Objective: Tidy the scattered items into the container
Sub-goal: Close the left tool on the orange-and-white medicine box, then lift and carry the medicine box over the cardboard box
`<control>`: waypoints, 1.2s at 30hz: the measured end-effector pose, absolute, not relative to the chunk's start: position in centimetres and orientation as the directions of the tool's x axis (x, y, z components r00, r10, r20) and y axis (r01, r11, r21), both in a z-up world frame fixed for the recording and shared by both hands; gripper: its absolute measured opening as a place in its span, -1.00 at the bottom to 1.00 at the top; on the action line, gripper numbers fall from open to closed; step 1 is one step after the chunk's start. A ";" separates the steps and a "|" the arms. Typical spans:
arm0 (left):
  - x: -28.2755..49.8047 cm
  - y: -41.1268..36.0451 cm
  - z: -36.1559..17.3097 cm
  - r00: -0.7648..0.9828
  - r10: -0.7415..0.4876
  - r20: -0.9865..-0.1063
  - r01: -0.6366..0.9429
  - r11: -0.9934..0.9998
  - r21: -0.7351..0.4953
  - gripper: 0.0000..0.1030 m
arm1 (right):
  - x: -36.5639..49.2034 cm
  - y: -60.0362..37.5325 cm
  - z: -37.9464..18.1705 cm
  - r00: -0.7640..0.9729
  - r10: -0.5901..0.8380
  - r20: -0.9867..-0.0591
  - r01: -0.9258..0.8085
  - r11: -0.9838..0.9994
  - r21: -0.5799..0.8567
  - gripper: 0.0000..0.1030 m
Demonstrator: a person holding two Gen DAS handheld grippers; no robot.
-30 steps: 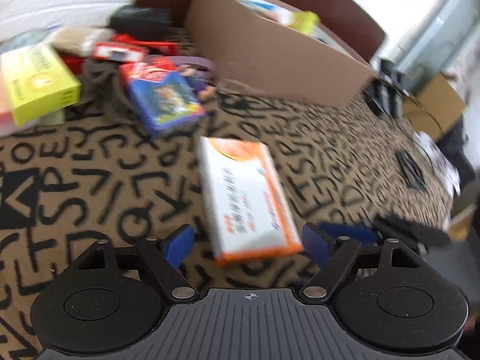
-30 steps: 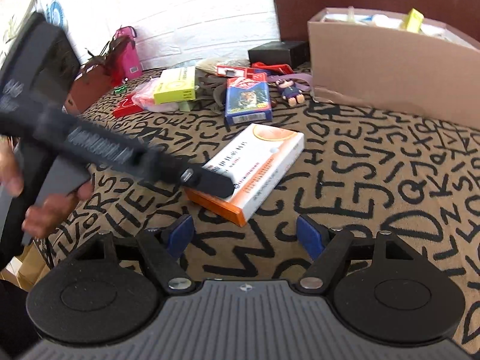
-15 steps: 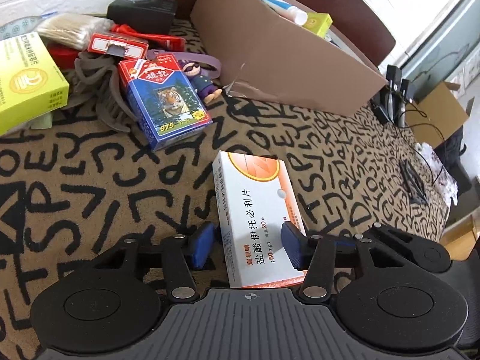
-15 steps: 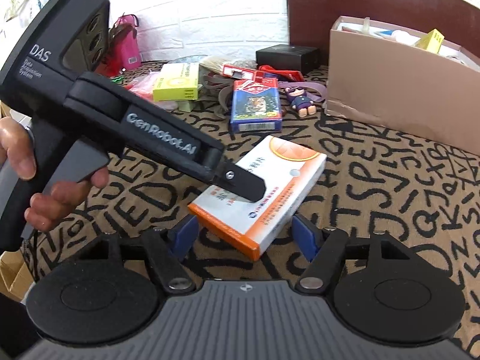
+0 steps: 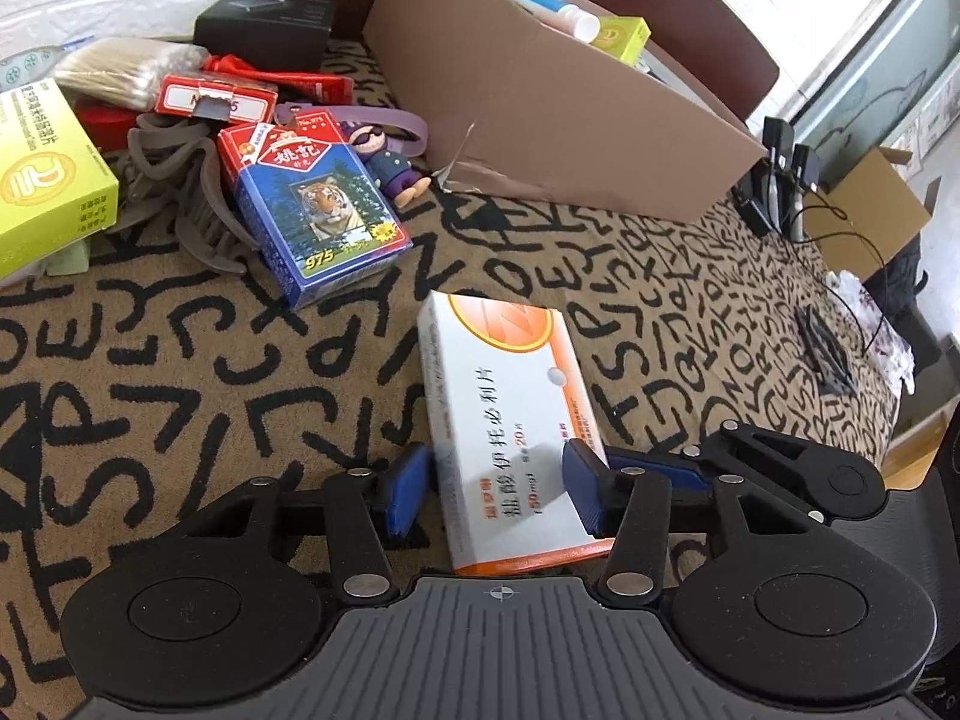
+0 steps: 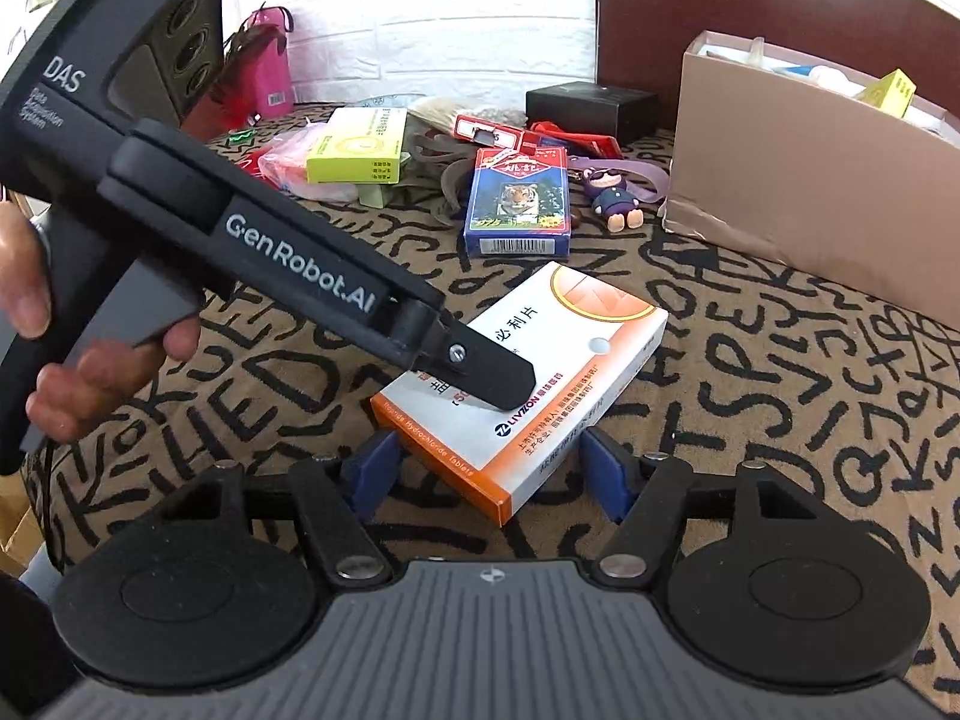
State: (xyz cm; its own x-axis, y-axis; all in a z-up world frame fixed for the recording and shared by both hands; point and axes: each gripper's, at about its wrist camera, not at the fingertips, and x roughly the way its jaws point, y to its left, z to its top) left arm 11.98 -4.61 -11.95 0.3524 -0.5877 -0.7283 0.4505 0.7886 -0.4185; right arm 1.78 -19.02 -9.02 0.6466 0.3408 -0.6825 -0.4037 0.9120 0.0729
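Note:
A white and orange medicine box [image 5: 510, 396] lies flat on the letter-patterned cloth. My left gripper [image 5: 497, 492] is shut on its near end, a blue pad against each long side. In the right wrist view one black finger of the left gripper [image 6: 492, 372] lies across the medicine box [image 6: 558, 372]. My right gripper [image 6: 489, 474] straddles the box's near corner, its jaws closing, with gaps between the pads and the cardboard. The brown cardboard container [image 5: 540, 120] stands behind, with a tube and a yellow pack inside.
Left of the container lie a blue tiger card pack [image 5: 318, 210], a purple figure keychain [image 5: 390, 165], a yellow-green box [image 5: 42, 186], a red pack [image 5: 216, 102], grey straps [image 5: 180, 180] and a black box [image 5: 264, 30]. A hand [image 6: 90, 372] holds the left gripper's handle.
My left gripper has come down over the medicine box and its jaws have drawn in onto its sides. The right gripper has edged closer to the box's corner, its jaws narrower.

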 end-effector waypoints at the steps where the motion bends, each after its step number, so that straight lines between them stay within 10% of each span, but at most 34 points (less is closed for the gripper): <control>1: 11.9 -4.7 -11.9 0.354 -0.586 -0.729 0.454 0.789 -0.414 0.23 | 1.9 -18.9 -9.0 0.645 0.336 -0.686 -0.400 0.914 0.071 0.38; 36: 23.5 -11.8 2.1 0.607 -0.590 -0.533 0.444 0.808 -0.389 0.05 | 14.0 -26.8 4.2 0.793 0.342 -0.504 -0.437 0.896 -0.079 0.35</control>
State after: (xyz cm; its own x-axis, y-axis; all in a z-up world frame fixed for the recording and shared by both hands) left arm 23.50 -11.84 2.11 0.6065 -0.5898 -0.5331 0.4438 0.8075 -0.3885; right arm 13.96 -26.84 4.17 0.7927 0.3422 -0.5045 -0.4370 0.8960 -0.0791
